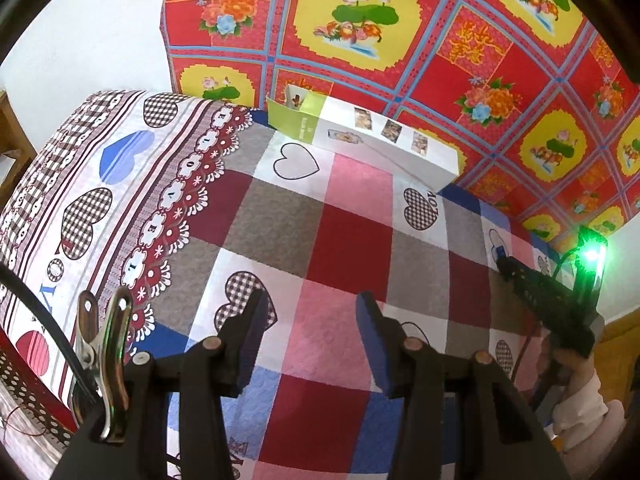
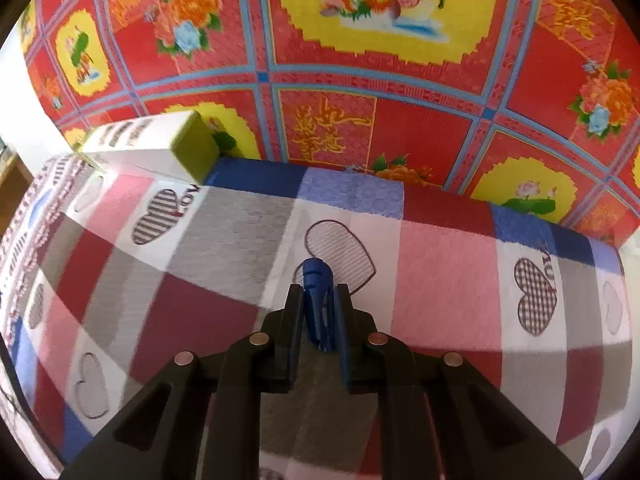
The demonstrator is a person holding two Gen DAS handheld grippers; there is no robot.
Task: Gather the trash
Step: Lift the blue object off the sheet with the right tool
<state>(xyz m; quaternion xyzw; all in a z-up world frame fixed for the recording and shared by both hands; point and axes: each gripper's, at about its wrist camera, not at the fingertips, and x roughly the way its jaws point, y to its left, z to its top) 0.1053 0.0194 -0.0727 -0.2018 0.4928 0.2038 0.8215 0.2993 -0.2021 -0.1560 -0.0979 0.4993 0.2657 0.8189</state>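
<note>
Overhead, checked bedspread [image 1: 320,240], perhaps quilted.

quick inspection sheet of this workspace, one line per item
surface: bed under a checked quilt with heart prints.
job's things: small blue item pinched between the right jaws; white and green carton lying at the bed's far edge by the wall cloth.
clutter: nothing seen.
grippers: left gripper open, nothing between its jaws; right gripper shut on the blue item.
cables: black cable beside a metal clip on the left gripper.
surroundings: red and yellow floral cloth behind the bed; white wall.
</note>
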